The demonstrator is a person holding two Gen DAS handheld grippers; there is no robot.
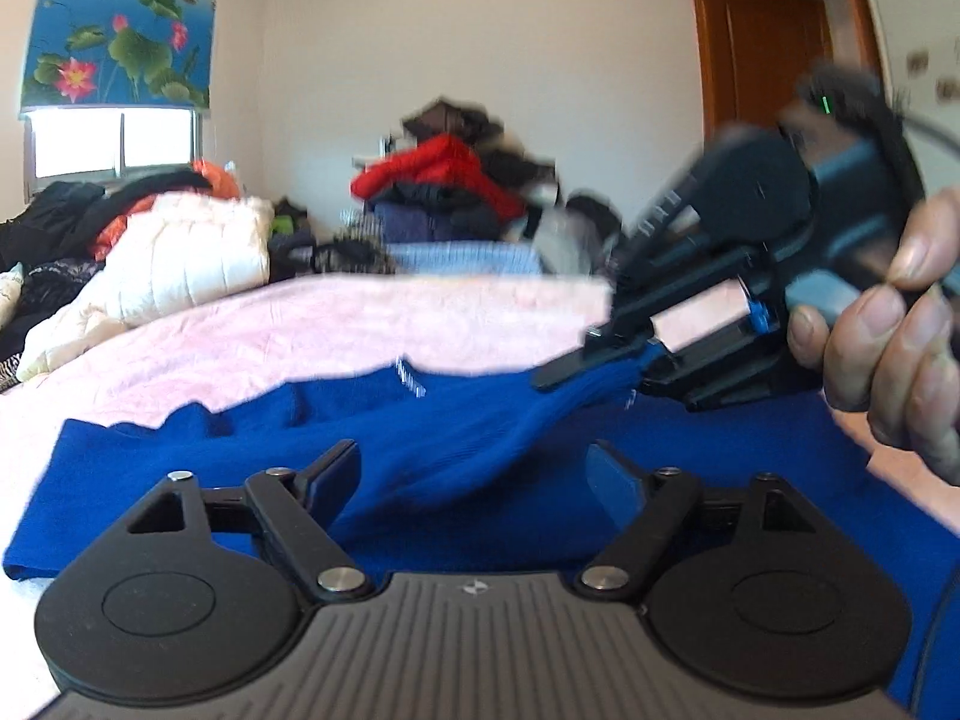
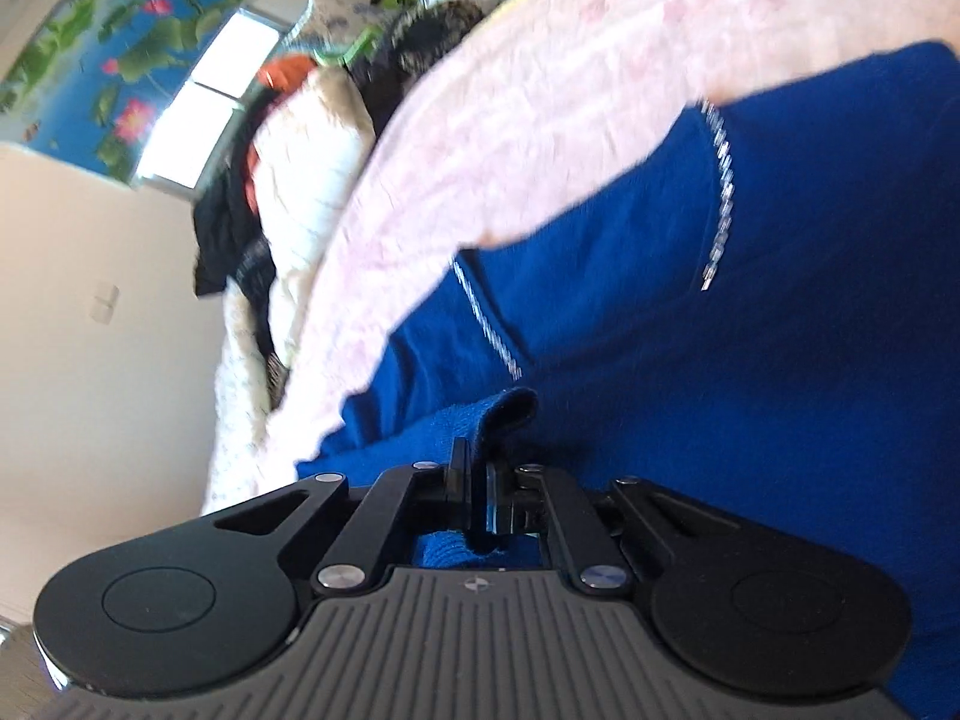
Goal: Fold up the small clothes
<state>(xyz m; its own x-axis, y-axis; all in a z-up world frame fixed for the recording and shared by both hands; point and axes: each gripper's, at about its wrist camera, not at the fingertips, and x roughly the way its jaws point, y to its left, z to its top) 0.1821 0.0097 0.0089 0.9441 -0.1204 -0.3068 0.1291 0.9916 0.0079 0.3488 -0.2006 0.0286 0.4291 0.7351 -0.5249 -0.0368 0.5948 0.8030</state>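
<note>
- A bedroom: a bed with a soft pink cover (image 1: 312, 324), piles of clothes (image 1: 444, 186) by the far wall, and a lotus-flower blind (image 1: 120, 24) over the window.
- A bright blue knit garment with small silver trim (image 1: 468, 420) lies spread on the pink cover — its long way runs left to right in the left wrist view.
- The left gripper (image 1: 474, 480) hovers low over the near part of the blue cloth. Its jaws stand wide apart and hold nothing.
- The right gripper (image 2: 477, 495) is pinched tight on a fold of the blue cloth (image 2: 504, 408), at the garment's right end.
- The hand (image 1: 888, 330) holding the right gripper shows at the right edge of the left wrist view.
- My guess: the right gripper is best placed to carry its end across to the left — the left one can hold the cloth flat.
</note>
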